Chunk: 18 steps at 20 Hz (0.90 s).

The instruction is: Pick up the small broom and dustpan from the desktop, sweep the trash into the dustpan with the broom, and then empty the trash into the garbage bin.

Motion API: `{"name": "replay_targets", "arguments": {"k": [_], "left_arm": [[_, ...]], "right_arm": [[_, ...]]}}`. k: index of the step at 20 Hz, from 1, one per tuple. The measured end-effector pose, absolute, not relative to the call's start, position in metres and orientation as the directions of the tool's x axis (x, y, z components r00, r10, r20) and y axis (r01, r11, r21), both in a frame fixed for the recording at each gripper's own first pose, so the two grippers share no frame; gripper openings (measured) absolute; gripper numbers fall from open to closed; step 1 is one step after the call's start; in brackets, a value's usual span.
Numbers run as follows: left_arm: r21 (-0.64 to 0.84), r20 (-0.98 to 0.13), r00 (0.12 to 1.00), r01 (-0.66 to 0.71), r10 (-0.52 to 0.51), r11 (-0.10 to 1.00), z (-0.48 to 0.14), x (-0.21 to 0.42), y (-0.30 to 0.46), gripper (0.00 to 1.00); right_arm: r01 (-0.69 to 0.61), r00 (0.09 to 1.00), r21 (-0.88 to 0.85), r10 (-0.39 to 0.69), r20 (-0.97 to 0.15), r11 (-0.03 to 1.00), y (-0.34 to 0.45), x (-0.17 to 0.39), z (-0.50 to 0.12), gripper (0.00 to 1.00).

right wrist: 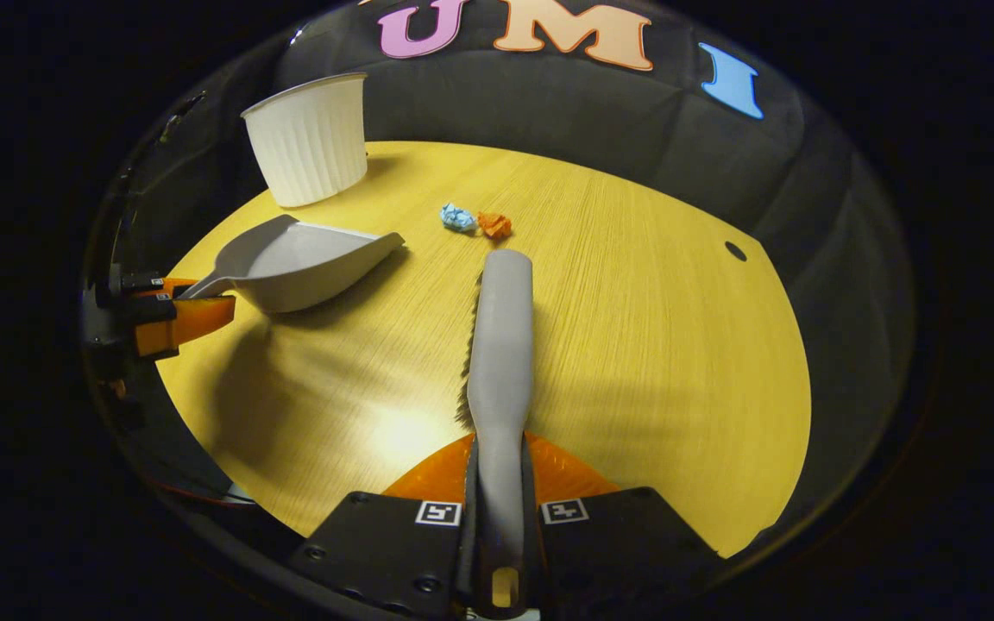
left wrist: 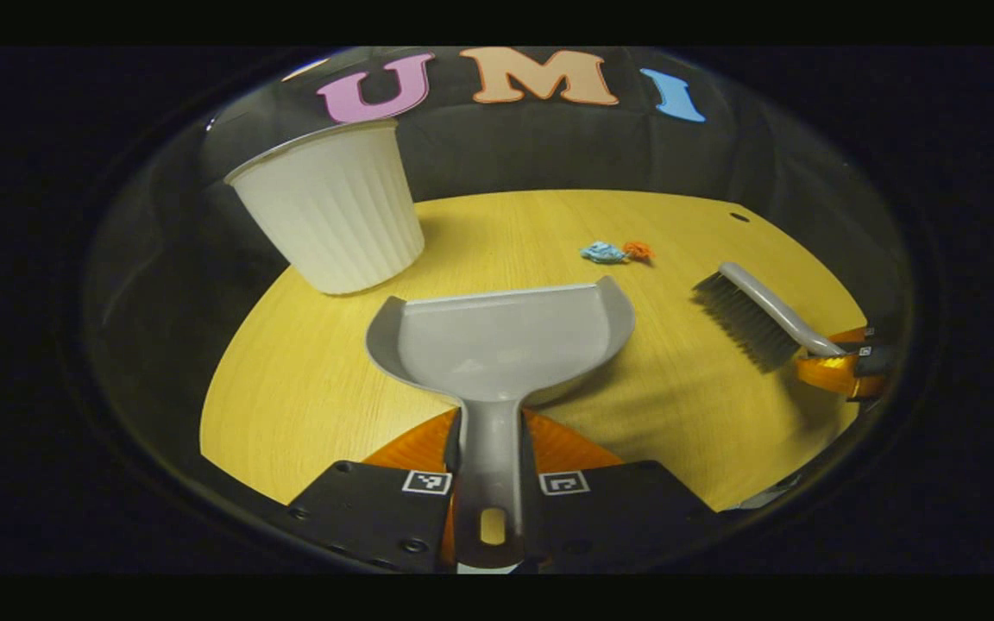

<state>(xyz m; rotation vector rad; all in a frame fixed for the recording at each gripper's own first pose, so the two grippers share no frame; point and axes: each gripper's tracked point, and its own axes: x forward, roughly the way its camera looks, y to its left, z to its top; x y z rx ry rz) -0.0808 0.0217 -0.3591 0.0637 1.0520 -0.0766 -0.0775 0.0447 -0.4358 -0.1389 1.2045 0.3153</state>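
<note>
Dim booth, soft shadows, fisheye-warped edges, slight blur

left gripper (left wrist: pixel 491 448): clamped, level | right gripper (right wrist: pixel 501 470): clamped, level

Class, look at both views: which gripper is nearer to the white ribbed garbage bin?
Left. The left gripper, shut on the dustpan handle, sits just in front of the garbage bin. The right gripper, shut on the broom, is farther off, across the table.
</note>
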Motion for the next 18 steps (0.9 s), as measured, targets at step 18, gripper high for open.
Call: {"name": "replay_targets", "arguments": {"k": [18], "left_arm": [[-0.006, -0.871, 0.450, 0.395, -0.199, 0.919, -0.384, -0.048, -0.026, 0.24]], "right_arm": [[-0.634, 0.290, -0.024, 0.209, -0.934, 0.773, 0.044, 0.136, -0.524, 0.16]]}}
